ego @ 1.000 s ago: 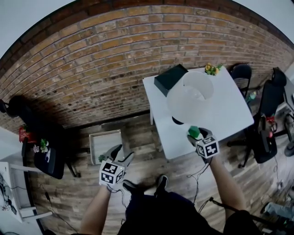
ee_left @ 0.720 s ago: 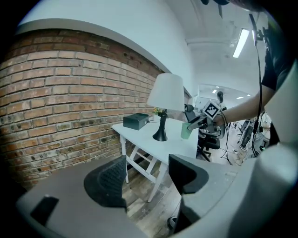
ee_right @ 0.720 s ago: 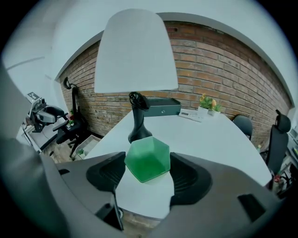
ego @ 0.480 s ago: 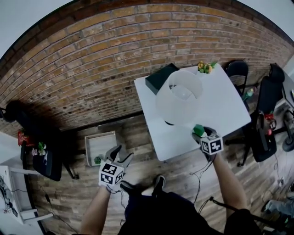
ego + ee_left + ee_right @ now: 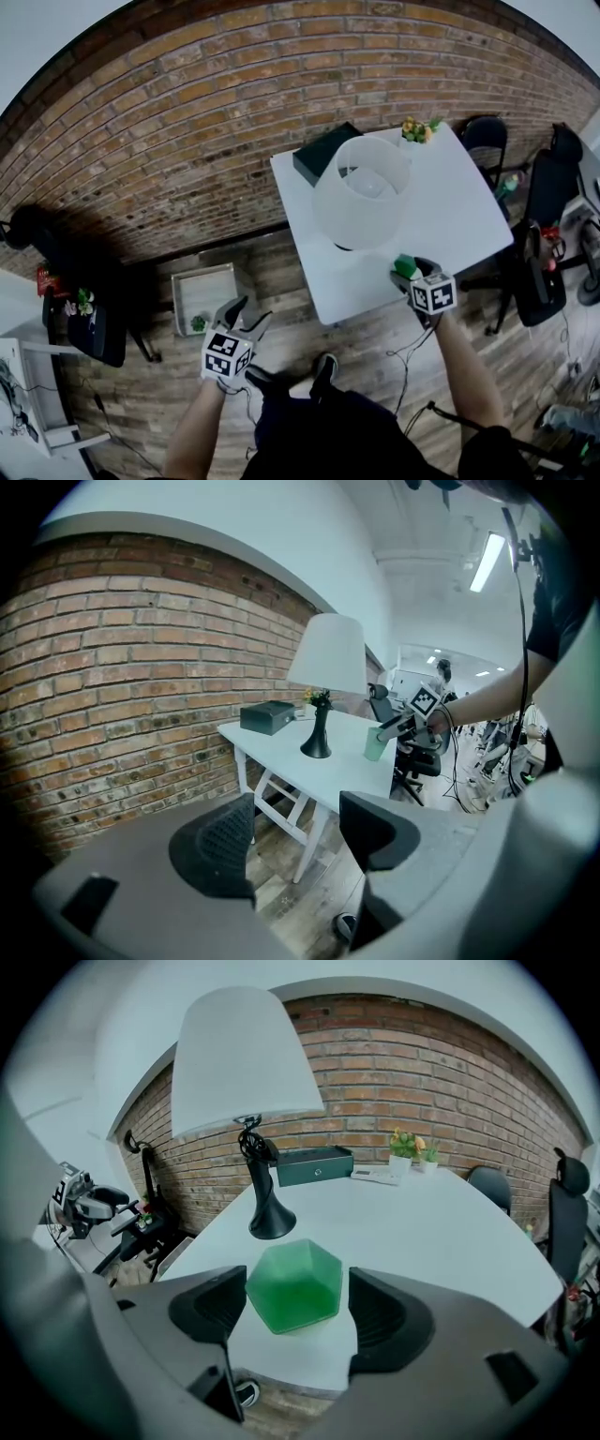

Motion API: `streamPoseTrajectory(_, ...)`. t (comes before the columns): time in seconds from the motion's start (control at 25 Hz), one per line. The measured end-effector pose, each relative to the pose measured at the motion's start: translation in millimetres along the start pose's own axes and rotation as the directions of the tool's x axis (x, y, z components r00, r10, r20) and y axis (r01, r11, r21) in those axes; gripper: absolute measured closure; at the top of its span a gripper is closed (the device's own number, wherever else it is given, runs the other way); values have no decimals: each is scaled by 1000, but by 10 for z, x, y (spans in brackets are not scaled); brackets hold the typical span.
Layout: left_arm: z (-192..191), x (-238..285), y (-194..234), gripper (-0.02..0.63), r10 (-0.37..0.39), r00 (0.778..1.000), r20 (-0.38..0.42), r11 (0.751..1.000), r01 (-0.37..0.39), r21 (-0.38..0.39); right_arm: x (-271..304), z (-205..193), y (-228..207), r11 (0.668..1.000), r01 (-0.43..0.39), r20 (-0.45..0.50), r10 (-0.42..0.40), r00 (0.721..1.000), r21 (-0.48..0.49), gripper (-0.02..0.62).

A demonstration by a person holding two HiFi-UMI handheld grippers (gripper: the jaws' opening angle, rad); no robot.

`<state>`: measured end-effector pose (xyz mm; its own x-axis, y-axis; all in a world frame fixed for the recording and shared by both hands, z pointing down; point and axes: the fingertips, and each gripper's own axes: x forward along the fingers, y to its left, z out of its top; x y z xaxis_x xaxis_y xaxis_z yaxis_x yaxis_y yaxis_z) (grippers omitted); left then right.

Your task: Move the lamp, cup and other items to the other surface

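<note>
Cup (image 5: 292, 1285) on table (image 5: 450, 1222); right gripper (image 5: 298, 1309) fingers just opened around it; left gripper (image 5: 300, 825) fingers apart, empty.

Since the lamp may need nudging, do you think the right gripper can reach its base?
Probably yes: the right gripper has just been opening its jaws around the cup, and the lamp base stands unobstructed beyond it.

From above the lamp shade (image 5: 361, 192) covers nearly all its base (image 5: 343, 247); the green thing (image 5: 198, 323) in the floor tray (image 5: 214, 292) is too tiny to identify.
</note>
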<state>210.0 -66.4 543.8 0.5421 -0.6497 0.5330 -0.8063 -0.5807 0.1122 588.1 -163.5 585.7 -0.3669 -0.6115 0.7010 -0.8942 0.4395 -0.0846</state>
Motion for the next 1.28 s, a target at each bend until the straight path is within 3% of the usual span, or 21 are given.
streamPoseTrajectory(0.2,44,27,-64,327,-13,1000,4,1000,13,4,-118,37,16,999,26,30,-25,999,-29,221)
streamPoseTrajectory(0.4,6,23,-106,327,-20,1000,1,1000,20,11,-434,356,220,988,75,175,-51,983,-135,253)
streamPoseTrajectory(0.48,-6,-7,-129,327,-13,1000,1,1000,13,2,-530,524,451,983,46,230,-4,973,-178,272)
streamPoseTrajectory(0.72,39,-46,-87,327,3,1000,22,1000,-3,-20,-582,830,1229,959,-73,270,149,951,-272,308)
streamPoseTrajectory(0.8,-19,-160,-14,327,19,999,31,999,-18,-28,-493,832,1533,940,-103,266,195,944,-325,311)
streamPoseTrajectory(0.96,-408,-697,243,327,139,990,20,985,-137,-101,-123,787,2261,890,-223,199,321,926,-398,311)
streamPoseTrajectory(1.28,-1207,-1673,654,327,323,944,-60,916,-328,-230,502,728,3344,767,-379,128,507,852,-519,313)
